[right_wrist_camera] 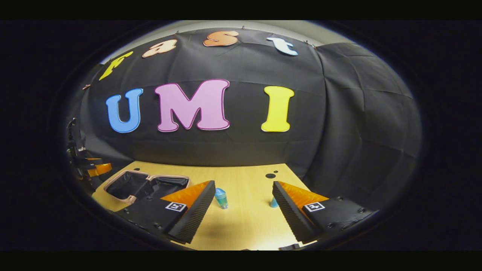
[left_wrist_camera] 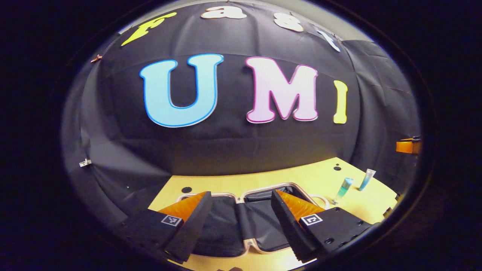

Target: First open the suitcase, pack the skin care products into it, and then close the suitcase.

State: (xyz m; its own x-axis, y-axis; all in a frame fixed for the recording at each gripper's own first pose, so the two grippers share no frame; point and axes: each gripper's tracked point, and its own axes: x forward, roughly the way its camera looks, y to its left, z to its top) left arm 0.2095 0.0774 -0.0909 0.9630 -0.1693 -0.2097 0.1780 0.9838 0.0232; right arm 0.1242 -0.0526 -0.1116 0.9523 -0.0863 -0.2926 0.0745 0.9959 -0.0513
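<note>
The suitcase is seen lying open and flat on the wooden table, both black-lined halves facing up, w/ a pale pinkish rim around each half. In the left gripper view, the left gripper is held above the case, fingers spread wide apart, nothing gripped between them; the hinge strip betw. the two halves is seen in the gap. Two skin care tubes are found on the table to the right of the case, near each other but apart: a teal tube closer to the case and a blue tube further right, both w/ pale caps.

In the right gripper view, the right gripper is also seen w/ fingers well apart and empty, held over bare table. The teal tube shows just beside the inner edge of its left finger, the blue tube partly hidden by its right finger. The open suitcase is seen at far left of that view, w/ the other gripper near the case's far-left edge. Contact betw. gripper and case can't be told.
</note>
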